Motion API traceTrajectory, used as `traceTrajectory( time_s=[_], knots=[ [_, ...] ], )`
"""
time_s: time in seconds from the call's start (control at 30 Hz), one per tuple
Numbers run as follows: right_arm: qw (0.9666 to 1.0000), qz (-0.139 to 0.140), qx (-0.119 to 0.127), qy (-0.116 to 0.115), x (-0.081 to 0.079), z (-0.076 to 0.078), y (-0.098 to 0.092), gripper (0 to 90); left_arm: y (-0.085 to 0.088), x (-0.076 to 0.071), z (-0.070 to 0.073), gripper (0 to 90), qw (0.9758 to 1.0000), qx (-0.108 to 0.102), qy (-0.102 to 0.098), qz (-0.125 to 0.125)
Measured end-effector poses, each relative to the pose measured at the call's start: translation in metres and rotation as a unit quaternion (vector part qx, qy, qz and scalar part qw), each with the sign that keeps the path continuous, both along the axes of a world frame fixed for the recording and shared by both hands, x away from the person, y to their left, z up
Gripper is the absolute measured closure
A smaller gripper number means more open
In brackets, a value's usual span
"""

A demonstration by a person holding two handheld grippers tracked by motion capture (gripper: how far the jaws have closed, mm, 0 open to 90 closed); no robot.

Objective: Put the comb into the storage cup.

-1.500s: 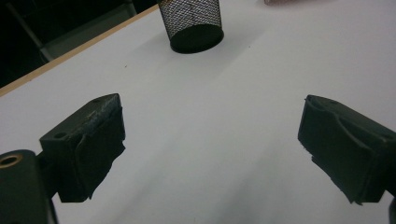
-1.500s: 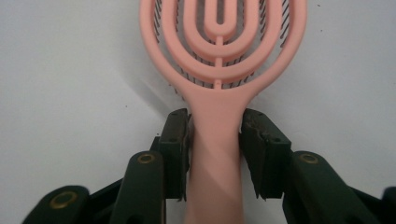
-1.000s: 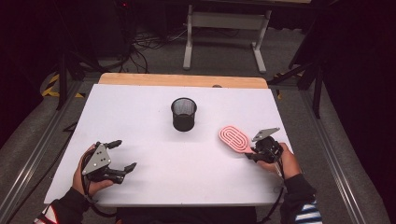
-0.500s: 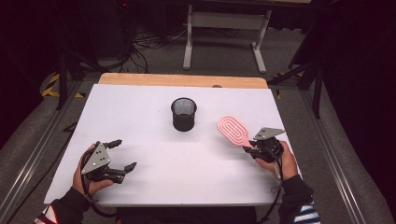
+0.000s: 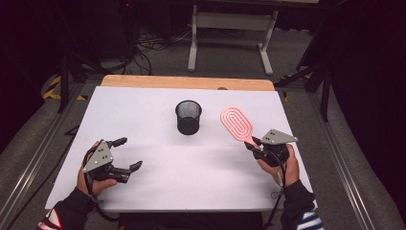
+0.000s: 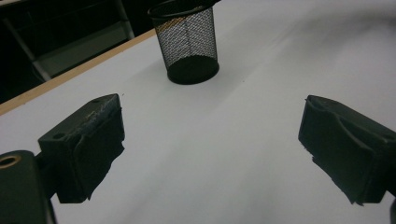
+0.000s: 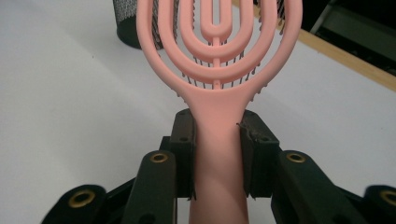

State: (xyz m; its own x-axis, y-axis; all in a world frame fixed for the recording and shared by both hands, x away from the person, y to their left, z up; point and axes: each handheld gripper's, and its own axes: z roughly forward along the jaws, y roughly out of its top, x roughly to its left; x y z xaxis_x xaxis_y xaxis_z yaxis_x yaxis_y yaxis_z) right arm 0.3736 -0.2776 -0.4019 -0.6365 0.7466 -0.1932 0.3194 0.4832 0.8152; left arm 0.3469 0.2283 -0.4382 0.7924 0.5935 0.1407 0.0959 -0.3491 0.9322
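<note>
A pink vented hairbrush [image 5: 237,124] is held by its handle in my right gripper [image 5: 255,143], which is shut on it at the table's right side. In the right gripper view the two black jaws clamp the handle of the hairbrush [image 7: 218,60] from both sides, its oval head pointing up and away towards the cup. A black mesh cup [image 5: 188,117] stands upright in the middle of the white table [image 5: 191,167]. My left gripper [image 5: 128,153] rests at the front left, open and holding nothing; its view shows the mesh cup [image 6: 188,42] ahead between the wide jaws.
A wooden strip [image 5: 186,82] runs along the table's far edge. Beyond it stand a white metal stand [image 5: 230,24] and cables on the floor. Dark floor and metal rails flank the table on both sides.
My right gripper has risen and moved a little towards the far side with the hairbrush, whose head now sits closer to the cup. The left gripper has stayed put.
</note>
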Motion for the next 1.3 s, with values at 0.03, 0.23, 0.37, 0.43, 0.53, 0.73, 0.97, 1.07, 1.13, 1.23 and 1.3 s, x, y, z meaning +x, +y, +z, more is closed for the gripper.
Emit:
traceTrajectory(
  time_s=[0.03, 0.23, 0.37, 0.43, 0.53, 0.73, 0.97, 1.07, 1.13, 1.23, 1.3],
  knots=[
    [0.9999, -0.001, 0.006, -0.012, -0.002, 0.001, 0.004, 70.1, -0.004, 0.002, 0.003, 7.8, 1.0000, -0.001, -0.003, -0.004],
    [0.9992, 0.000, 0.017, -0.035, -0.007, 0.003, 0.014, 70.1, -0.012, 0.006, 0.010, 6.7, 0.9999, -0.006, -0.006, -0.014],
    [0.9987, 0.006, 0.028, -0.043, -0.010, 0.003, 0.020, 70.1, -0.019, 0.009, 0.015, 6.7, 0.9996, -0.014, -0.005, -0.024],
    [0.9983, 0.011, 0.029, -0.049, -0.011, 0.003, 0.025, 70.1, -0.023, 0.012, 0.017, 6.6, 0.9994, -0.020, -0.005, -0.029],
    [0.9977, 0.019, 0.029, -0.058, -0.013, 0.002, 0.034, 70.1, -0.029, 0.014, 0.021, 6.4, 0.9991, -0.021, -0.006, -0.035],
    [0.9971, 0.030, 0.029, -0.064, -0.013, 0.001, 0.044, 70.1, -0.039, 0.016, 0.028, 6.4, 0.9987, -0.027, -0.014, -0.040],
    [0.9959, 0.030, 0.040, -0.076, -0.016, -0.002, 0.056, 70.1, -0.052, 0.021, 0.031, 6.4, 0.9977, -0.041, -0.007, -0.053],
    [0.9952, 0.033, 0.041, -0.083, -0.017, -0.003, 0.064, 70.1, -0.058, 0.023, 0.033, 6.6, 0.9972, -0.047, -0.005, -0.059],
    [0.9948, 0.036, 0.041, -0.086, -0.018, -0.004, 0.068, 70.1, -0.061, 0.026, 0.034, 6.5, 0.9964, -0.054, 0.001, -0.065],
    [0.9941, 0.039, 0.042, -0.092, -0.019, -0.006, 0.076, 70.1, -0.068, 0.027, 0.035, 6.5, 0.9954, -0.064, 0.008, -0.070],
    [0.9935, 0.042, 0.045, -0.096, -0.020, -0.007, 0.081, 70.1, -0.073, 0.029, 0.036, 6.6, 0.9957, -0.063, 0.013, -0.067]
  ],
)
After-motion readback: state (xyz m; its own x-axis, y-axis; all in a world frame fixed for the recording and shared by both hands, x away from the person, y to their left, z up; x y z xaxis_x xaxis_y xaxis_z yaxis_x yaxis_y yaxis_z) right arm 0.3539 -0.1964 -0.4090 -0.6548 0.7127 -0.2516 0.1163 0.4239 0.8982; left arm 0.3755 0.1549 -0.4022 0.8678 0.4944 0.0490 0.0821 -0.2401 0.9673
